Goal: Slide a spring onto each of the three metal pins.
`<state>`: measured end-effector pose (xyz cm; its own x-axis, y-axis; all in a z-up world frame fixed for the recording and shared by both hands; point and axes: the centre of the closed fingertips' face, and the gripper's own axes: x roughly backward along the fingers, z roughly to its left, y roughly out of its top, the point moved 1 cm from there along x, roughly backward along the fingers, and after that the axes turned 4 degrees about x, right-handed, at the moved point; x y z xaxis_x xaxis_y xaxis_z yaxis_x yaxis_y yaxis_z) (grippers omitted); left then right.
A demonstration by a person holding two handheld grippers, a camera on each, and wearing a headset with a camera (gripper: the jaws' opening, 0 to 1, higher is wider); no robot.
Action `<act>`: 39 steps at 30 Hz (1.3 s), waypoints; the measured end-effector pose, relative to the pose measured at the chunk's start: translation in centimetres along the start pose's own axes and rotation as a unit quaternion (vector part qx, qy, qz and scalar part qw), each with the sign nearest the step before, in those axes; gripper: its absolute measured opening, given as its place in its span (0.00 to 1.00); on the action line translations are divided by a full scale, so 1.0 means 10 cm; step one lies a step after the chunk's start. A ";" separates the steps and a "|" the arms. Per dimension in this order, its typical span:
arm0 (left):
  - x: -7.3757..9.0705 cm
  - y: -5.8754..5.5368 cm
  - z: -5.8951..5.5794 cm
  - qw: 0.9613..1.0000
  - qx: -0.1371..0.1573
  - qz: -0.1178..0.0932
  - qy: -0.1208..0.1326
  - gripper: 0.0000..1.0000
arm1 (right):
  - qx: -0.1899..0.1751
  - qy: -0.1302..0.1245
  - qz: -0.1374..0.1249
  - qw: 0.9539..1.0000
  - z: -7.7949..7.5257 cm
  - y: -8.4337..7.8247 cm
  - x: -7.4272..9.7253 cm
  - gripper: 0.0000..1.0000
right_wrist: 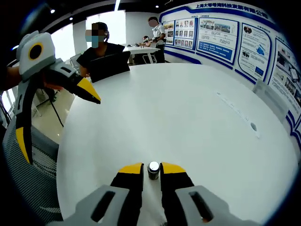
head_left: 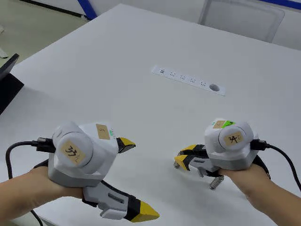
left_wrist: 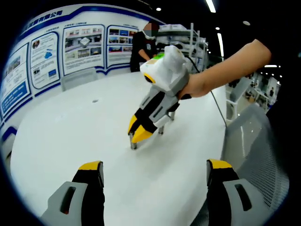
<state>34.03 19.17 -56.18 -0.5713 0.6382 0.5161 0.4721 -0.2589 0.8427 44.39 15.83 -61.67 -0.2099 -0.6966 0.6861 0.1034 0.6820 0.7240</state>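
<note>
Currently we see the right gripper (head_left: 181, 159) low over the near right part of the round white tabletop (head_left: 141, 94), held in the person's right hand (head_left: 244, 176). In the right gripper view its yellow-tipped jaws are drawn in close on a small upright metal pin with a shiny round top (right_wrist: 154, 170), one jaw on each side. The pads seem to touch it, so we read it as clamped. The left gripper view shows that same right gripper (left_wrist: 136, 134) nose-down, with the pin (left_wrist: 133, 143) standing on the table right under its tips.

Two more small upright metal pieces (left_wrist: 161, 130) stand farther back under its body. They are too small for us to tell pin from spring.

In the head view a grey coiled metal spring (head_left: 216, 182) lies tilted on the table, just under the right hand and beside the gripper's body.

The left gripper (head_left: 136, 178) is at the near left, well apart from the right one. Its jaws are spread wide with nothing between them, as its own view (left_wrist: 154, 167) and the right gripper view (right_wrist: 55, 115) both show.

A long white power strip (head_left: 188, 80) sits flush in the table on the far side. Black cables (head_left: 19, 148) run off both grippers.
</note>
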 end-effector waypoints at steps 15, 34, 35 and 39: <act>-0.16 0.21 -0.15 0.999 -0.024 -0.004 -0.021 0.92 | -0.025 -0.002 -0.054 0.998 -0.12 0.16 0.70 0.25; -0.28 0.39 -0.14 0.999 -0.046 0.003 -0.016 0.99 | -0.049 -0.093 -0.045 0.993 -0.33 -0.78 2.10 0.56; -0.28 0.39 -0.15 0.998 -0.052 0.006 -0.017 1.00 | -0.055 -0.098 -0.047 0.993 -0.35 -0.84 2.15 0.59; -0.26 0.41 -0.13 0.998 -0.062 0.006 -0.019 1.00 | -0.072 -0.100 -0.055 0.991 -0.33 -0.93 2.26 0.65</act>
<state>36.56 15.47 -53.84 -0.5397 0.6602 0.5224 0.3914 -0.3526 0.8500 41.90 -7.01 -52.65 -0.4146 -0.6968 0.5854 0.2041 0.5557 0.8060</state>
